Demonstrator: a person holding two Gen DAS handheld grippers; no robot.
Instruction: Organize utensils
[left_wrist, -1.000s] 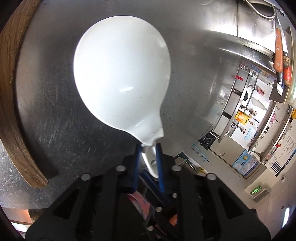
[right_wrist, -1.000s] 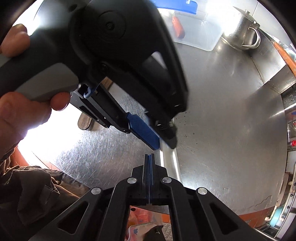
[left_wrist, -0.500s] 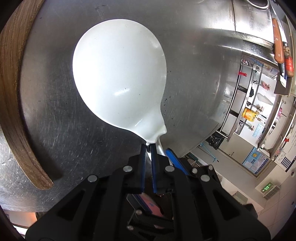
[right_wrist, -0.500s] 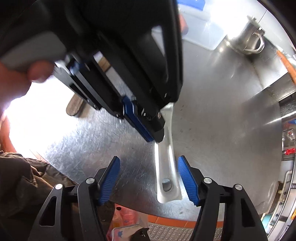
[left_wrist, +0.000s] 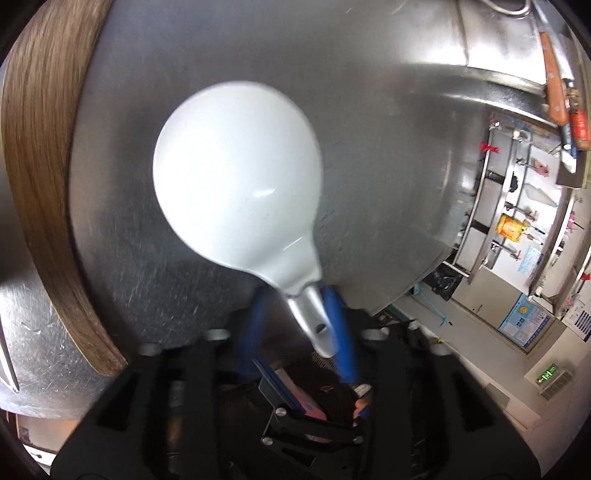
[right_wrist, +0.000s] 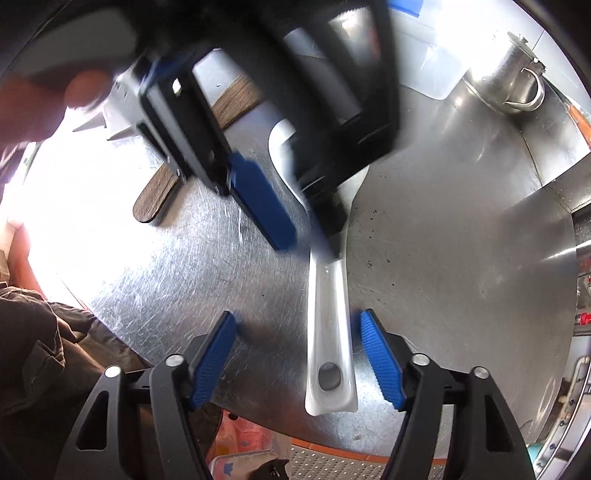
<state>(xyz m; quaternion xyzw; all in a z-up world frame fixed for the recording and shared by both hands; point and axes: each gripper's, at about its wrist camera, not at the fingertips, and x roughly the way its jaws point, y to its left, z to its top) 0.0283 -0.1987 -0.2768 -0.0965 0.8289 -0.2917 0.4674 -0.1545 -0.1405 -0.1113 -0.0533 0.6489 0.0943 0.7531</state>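
Near the worktop front edge, we straddle the white ladle handle: right gripper wide open, left gripper parted, neither gripping.

Blown-out glare at left, motion blur, fisheye warping.

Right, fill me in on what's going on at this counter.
A person with two handheld grippers is passing a large white ladle-like spoon over the scratched stainless steel counter. The left gripper stands open around the spoon's neck; whether a pad touches it is blurred. The right gripper is open, its blue pads either side of the handle end, not touching. A curved wooden piece lies on the counter nearby.
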